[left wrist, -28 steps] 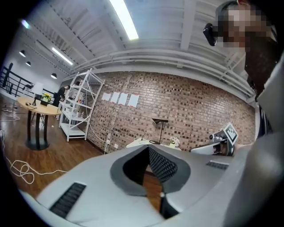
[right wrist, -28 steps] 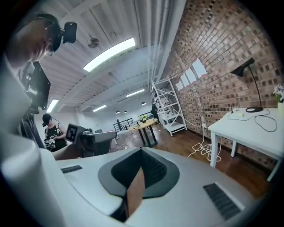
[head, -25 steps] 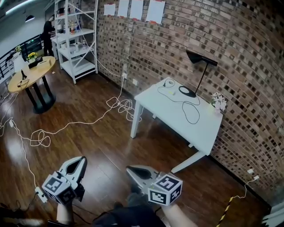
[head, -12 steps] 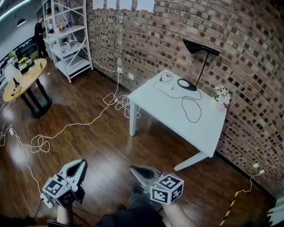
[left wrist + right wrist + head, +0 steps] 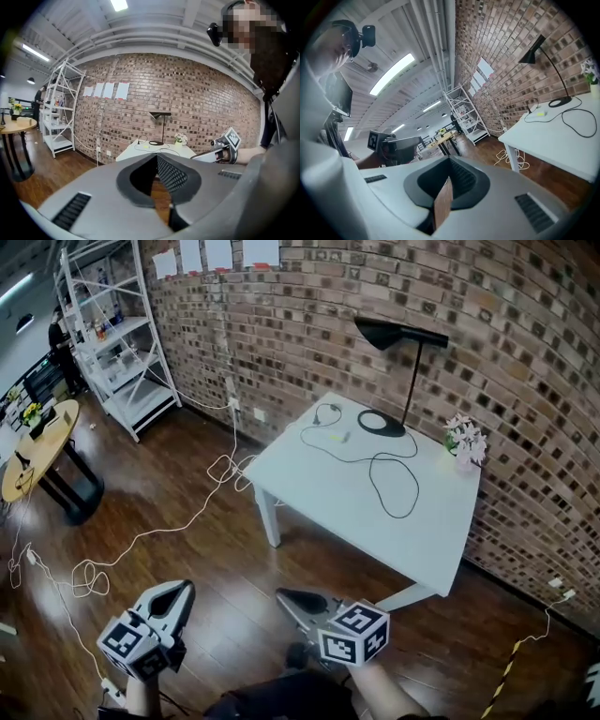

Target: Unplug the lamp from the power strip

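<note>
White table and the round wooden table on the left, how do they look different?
The white table is rectangular with slim white legs; the round wooden table is tan on a dark base. The white table stands beside the brick wall; the round wooden table stands out in the open. Both rest on the wood floor.

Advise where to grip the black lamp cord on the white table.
Probably grip the black lamp cord at its far end near the white table's back-left corner, not the slack loop. Come from above over the open left edge: it lies flat, and the round lamp base crowds the right. Plug unclear.
</note>
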`<state>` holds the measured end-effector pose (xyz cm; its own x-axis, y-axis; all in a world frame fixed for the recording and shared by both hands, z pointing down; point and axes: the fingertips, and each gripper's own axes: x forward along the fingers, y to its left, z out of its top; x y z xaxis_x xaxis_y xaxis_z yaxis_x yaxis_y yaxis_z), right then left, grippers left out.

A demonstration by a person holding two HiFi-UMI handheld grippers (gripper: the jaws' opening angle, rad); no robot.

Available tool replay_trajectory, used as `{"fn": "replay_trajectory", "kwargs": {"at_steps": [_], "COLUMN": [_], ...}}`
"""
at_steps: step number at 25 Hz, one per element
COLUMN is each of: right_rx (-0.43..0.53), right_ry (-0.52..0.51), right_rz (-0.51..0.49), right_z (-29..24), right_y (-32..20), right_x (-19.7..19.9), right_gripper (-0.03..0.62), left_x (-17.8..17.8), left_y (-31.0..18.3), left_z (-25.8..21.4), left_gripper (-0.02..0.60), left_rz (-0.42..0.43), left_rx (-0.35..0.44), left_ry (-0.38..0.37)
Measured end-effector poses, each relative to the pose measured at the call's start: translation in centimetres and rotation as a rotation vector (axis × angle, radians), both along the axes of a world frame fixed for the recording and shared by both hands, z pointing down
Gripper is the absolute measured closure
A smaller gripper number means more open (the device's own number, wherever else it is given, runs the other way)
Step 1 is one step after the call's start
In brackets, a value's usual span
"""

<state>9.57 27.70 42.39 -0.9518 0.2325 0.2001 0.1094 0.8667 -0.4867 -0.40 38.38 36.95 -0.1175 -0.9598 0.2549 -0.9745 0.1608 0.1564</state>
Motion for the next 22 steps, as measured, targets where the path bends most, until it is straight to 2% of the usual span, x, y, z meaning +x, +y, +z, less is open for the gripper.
{"fn": "replay_trajectory", "kwargs": {"at_steps": [9, 14, 17, 22], "right_rx": [-0.079, -0.137, -0.111, -0.112], "right_ry": [-0.037, -0.044, -0.032, -0.054], "right_rz": [-0.060, -0.112, -0.135, -0.121], "right_z": [0.8, 1.5, 1.6, 0.9], "right_y": [-5.1, -3.8, -3.4, -3.7], "right_x": [-2.0, -3.0, -3.2, -2.5], "right_gripper": [0.606, 0.606, 0.606, 0.606], "left_x": [-0.1, -0.2, -0.2, 0.3], "left_y": [-6.1, -6.8, -7.5, -8.6], "left_z": [-0.1, -0.7, -0.7, -0.2], "left_gripper": [0.588, 0.588, 0.588, 0.588], "left_rz": [0.026, 0.009, 0.022, 0.050], "left_rx": [-0.087, -0.089, -0.089, -0.082], "left_ry": [-0.062, -0.052, -0.058, -0.047]}}
